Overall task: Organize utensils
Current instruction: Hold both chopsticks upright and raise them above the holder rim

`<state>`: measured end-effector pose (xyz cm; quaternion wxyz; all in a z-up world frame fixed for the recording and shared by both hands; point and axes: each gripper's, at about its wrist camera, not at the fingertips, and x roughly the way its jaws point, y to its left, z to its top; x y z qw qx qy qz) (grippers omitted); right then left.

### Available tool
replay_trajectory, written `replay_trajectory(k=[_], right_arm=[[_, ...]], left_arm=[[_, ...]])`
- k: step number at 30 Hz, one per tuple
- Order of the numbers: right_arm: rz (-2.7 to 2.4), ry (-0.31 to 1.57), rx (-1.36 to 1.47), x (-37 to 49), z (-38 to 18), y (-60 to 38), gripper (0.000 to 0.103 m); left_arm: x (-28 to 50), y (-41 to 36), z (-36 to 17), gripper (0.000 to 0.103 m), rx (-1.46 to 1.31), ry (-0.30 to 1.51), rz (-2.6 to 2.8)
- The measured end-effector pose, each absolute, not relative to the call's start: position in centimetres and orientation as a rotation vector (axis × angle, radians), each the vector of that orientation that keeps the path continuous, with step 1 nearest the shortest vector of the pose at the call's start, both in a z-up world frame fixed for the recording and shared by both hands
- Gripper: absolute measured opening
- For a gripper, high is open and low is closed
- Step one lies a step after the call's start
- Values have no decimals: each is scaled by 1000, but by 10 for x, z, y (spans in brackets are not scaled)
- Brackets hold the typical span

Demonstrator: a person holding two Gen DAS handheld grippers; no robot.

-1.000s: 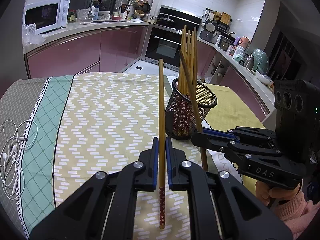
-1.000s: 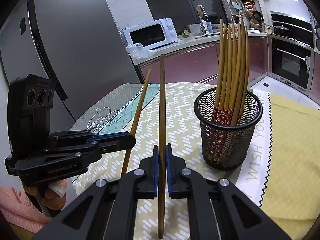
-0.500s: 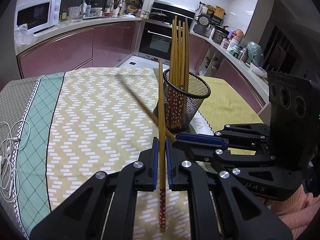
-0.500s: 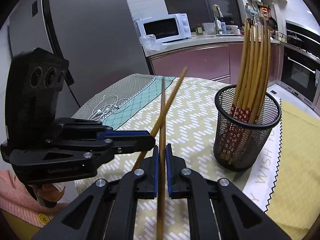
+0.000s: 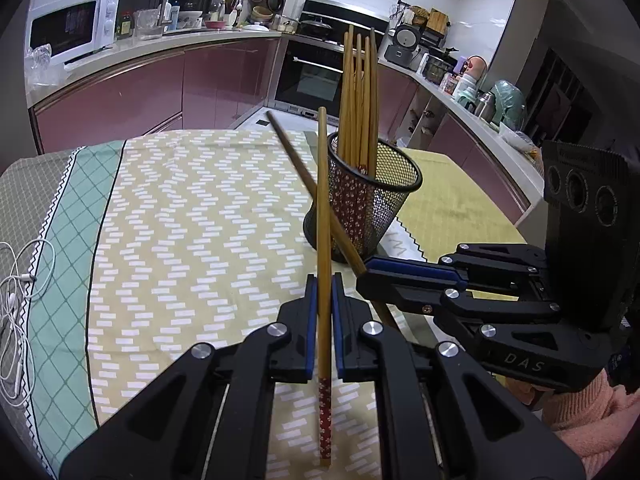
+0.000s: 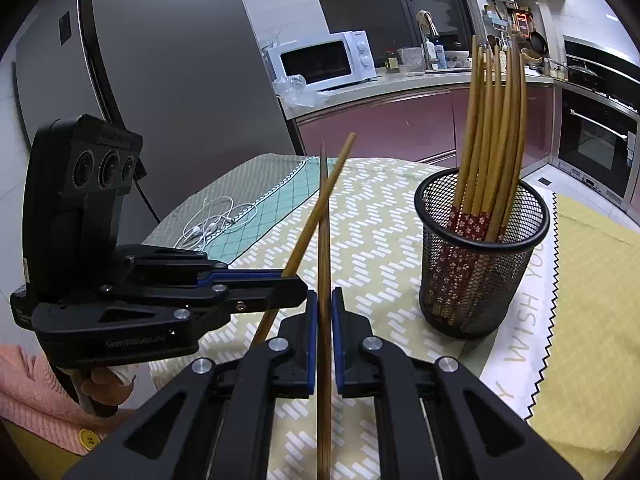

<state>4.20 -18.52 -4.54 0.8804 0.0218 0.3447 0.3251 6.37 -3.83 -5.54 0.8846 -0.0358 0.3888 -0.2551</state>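
A black mesh cup (image 5: pixel 394 210) (image 6: pixel 482 292) stands on the tablecloth and holds several bamboo chopsticks (image 5: pixel 362 92) (image 6: pixel 494 128) upright. My left gripper (image 5: pixel 324 284) is shut on one chopstick (image 5: pixel 323 200), held upright in front of the cup; it also shows in the right wrist view (image 6: pixel 316 210), leaning. My right gripper (image 6: pixel 325 300) is shut on a second chopstick (image 6: pixel 324 256), which shows in the left wrist view (image 5: pixel 308 184) slanting up to the left. The two grippers are side by side, short of the cup, and the two sticks cross.
White earphones (image 5: pixel 16 280) (image 6: pixel 212 220) lie on the cloth's teal edge at the left. A yellow mat (image 6: pixel 592 320) lies right of the cup. Kitchen counters, a microwave (image 6: pixel 324 60) and a fridge stand behind the table.
The right gripper's chopstick has swung from upright near the cup to slanting up-left. Both grippers have come closer together, and the sticks now cross.
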Motion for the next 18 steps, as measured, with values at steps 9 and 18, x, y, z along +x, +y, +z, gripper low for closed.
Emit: replay_trajectory(k=[9, 18], right_arm=[[646, 699, 73, 41, -42, -196, 6], [621, 677, 100, 41, -38, -208, 6]], left_arm=[[65, -33, -47, 7, -90, 789, -522], [64, -32, -42, 7, -88, 773, -509]])
